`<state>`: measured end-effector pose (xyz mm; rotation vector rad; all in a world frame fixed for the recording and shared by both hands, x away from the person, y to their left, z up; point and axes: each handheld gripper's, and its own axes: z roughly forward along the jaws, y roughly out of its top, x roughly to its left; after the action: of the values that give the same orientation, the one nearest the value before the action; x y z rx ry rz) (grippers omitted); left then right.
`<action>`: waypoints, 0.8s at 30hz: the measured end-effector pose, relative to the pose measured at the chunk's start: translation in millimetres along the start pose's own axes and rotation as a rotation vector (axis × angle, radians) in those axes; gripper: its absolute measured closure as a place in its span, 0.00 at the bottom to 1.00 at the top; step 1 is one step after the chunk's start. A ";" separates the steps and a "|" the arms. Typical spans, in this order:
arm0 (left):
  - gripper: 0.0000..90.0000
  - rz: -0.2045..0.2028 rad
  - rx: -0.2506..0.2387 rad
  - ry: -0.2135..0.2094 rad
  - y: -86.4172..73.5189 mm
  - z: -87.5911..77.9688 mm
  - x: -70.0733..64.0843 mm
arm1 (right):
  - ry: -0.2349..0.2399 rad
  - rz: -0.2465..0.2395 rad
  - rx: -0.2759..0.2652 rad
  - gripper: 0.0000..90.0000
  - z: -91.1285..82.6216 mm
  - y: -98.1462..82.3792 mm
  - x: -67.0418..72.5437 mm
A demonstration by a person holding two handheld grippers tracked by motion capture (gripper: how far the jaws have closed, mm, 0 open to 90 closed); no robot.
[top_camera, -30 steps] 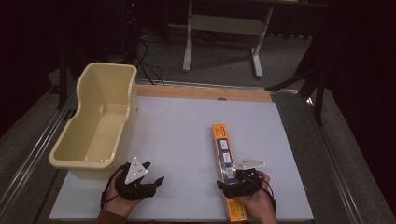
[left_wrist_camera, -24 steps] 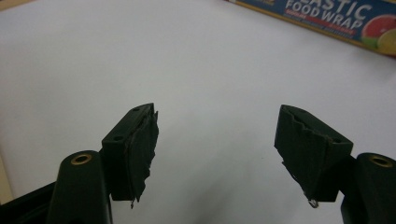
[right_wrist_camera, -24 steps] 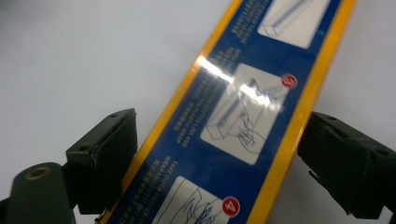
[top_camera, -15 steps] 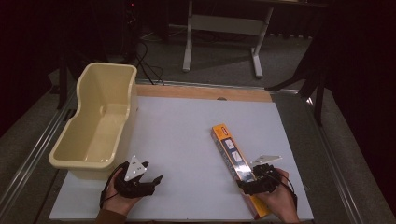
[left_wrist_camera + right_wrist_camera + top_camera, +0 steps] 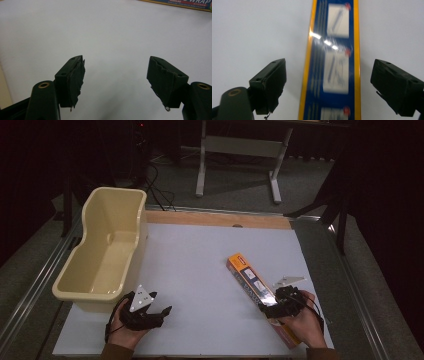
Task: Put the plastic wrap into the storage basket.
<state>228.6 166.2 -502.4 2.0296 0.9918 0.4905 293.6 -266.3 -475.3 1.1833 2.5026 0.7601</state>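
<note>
Two grippers are gaping: the right gripper [image 5: 328,86], jaws just narrowing, is straddling the wrap box [image 5: 334,62] untouched; the left gripper [image 5: 116,80] is grasping nothing beside the cream tub [image 5: 102,255].

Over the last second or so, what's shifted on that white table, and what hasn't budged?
The right gripper moved rightward, and the long blue-and-orange cardboard wrap box swung with it, its near end now further right so it lies diagonally. That gripper's jaws have just been closing slightly; they straddle the box, pads apart from its sides. The left gripper, open, and the cream plastic tub stayed put.
</note>
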 end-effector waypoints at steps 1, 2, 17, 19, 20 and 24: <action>0.34 0.000 0.000 0.000 0.0 0.0 0.3 | 0.003 -0.001 0.008 0.14 2.3 5.9 -0.5; 0.34 0.001 0.001 0.004 -0.1 -0.2 0.4 | 0.006 -0.002 0.017 0.15 5.3 11.7 -1.9; 0.34 0.000 0.007 0.005 -0.3 1.3 1.3 | 0.019 -0.009 0.345 0.25 51.4 57.9 -13.5; 0.34 0.000 0.007 0.004 -0.4 1.4 1.3 | 0.013 -0.008 0.365 0.22 52.9 59.4 -13.6; 0.34 0.000 0.007 0.004 -0.4 1.4 1.3 | 0.008 -0.006 0.381 0.22 54.0 60.4 -13.2; 0.34 0.004 0.009 0.000 -0.2 2.3 0.3 | 0.022 0.016 0.462 0.25 63.9 62.1 -11.8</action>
<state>230.2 165.5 -504.0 2.0397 0.9922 0.4887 369.1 -220.7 -492.8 1.3356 2.7781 0.1955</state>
